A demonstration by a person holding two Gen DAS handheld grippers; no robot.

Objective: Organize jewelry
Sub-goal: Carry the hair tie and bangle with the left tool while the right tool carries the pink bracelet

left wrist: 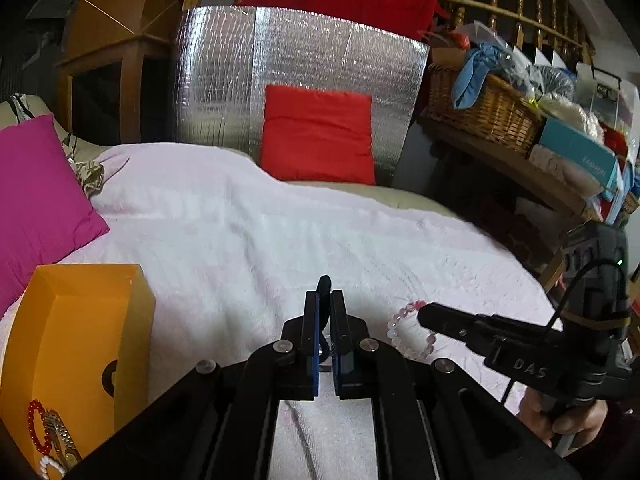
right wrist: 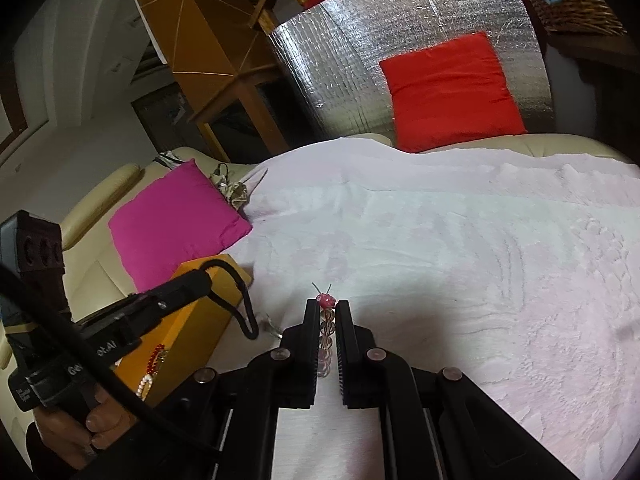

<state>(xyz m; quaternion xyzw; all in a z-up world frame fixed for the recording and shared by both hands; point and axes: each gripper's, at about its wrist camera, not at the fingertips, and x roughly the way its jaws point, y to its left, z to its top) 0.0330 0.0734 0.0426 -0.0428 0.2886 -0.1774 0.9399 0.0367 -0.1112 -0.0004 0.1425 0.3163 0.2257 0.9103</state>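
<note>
Jewelry rides in both pairs of tongs above a bed spread with a white towel [right wrist: 460,240]. A pale pink beaded bracelet [right wrist: 326,330] is pinched in the right tongs [right wrist: 326,312], its loop running lengthwise between the two fingers, one red bead with short wire ends standing at the tips. The left tongs [left wrist: 325,308] are pressed almost together on a dark cord loop [left wrist: 324,286], which from the right wrist view droops from their tips over the orange box [left wrist: 86,332].

That open box sits at the towel's left edge, lower left of both tongs; the left hand is the nearer, with the right tongs just beside them on the far side. Inside already lie a red bead bracelet [left wrist: 38,426], a metal watch band [left wrist: 60,438] and a white bead string [left wrist: 50,468]. Judging by this, the coming move is a short carry leftward and down into the box.

Legible writing is scant: "DAS" on the right tongs' arm, and partial lettering on a teal carton [left wrist: 580,156] on the cluttered shelf.
</note>
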